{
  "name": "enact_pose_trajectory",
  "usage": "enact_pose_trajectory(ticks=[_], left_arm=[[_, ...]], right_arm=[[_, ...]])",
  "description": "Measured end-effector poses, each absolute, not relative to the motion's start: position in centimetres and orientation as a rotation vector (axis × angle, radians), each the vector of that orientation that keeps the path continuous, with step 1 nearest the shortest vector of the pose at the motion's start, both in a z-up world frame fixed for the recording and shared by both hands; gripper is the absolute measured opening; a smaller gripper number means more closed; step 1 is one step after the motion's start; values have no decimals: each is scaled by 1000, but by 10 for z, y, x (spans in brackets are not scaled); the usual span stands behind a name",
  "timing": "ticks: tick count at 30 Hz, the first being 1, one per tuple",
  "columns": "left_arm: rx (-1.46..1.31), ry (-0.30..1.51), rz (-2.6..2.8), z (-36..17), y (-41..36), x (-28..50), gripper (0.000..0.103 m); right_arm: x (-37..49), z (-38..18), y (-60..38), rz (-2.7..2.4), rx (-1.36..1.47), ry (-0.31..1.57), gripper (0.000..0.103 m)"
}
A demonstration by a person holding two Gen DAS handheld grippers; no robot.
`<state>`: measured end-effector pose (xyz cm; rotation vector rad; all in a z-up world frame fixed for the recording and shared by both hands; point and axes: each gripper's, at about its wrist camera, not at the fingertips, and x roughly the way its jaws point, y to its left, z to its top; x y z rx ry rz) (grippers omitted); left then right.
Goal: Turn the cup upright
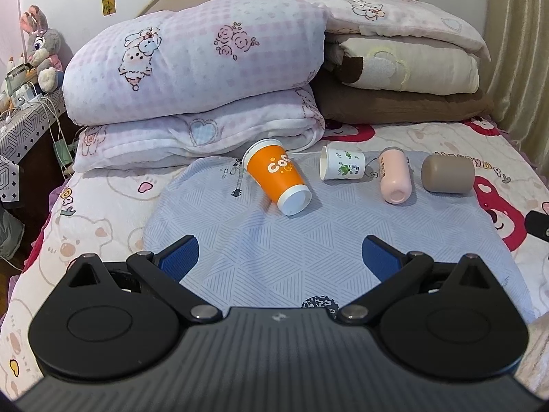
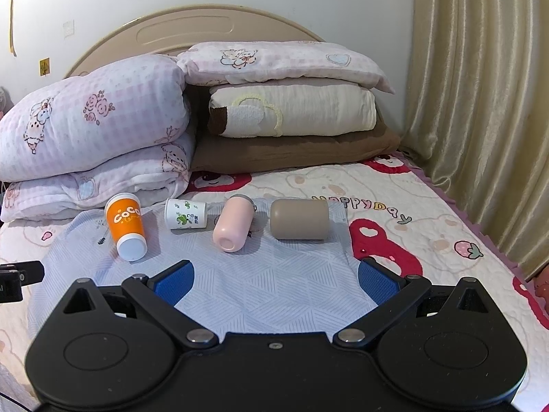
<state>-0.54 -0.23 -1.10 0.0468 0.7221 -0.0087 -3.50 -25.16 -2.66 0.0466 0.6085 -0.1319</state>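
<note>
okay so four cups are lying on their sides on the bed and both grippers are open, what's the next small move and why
Probably ease the left gripper forward toward the orange cup. It lies on its side on the blue mat, base facing the camera, nearest that gripper, and both grippers are open, holding nothing.

Both wrist cameras look forward and slightly down over the bed toward the headboard point(image 2: 192, 31), the left one from the left side, the right one from further right, and both share the pale mat point(image 1: 274, 240) with four lying cups and stacked bedding.
</note>
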Motion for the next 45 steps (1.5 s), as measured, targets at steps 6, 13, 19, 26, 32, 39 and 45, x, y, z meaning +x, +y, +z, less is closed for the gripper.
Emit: enact_pose_trajectory(ticks=[6,13,19,26,32,39,45], left_arm=[[46,724,-8,-12,-3,-5,103],[45,726,-12,-12,-3,-5,103],[42,753,-43,-11,-4,2,103],[60,812,-163,4,-7,35,103],[22,862,-377,-7,-37,79,103],[50,852,-460,-31,-85,128,101],[137,841,-522,-53,-126,185,100]], right_arm=[[-35,-27,-250,-133,45,610,103],[-35,-29,-250,-133,38,619,103],[-33,-28,-254,-107,64,623,103],[-24,-29,-295,151,330,704,103],[1,-50,-325,164,454,795,103],[40,-92,-379,155,817,863,103],[88,-114,-413,62,1083,870,103]])
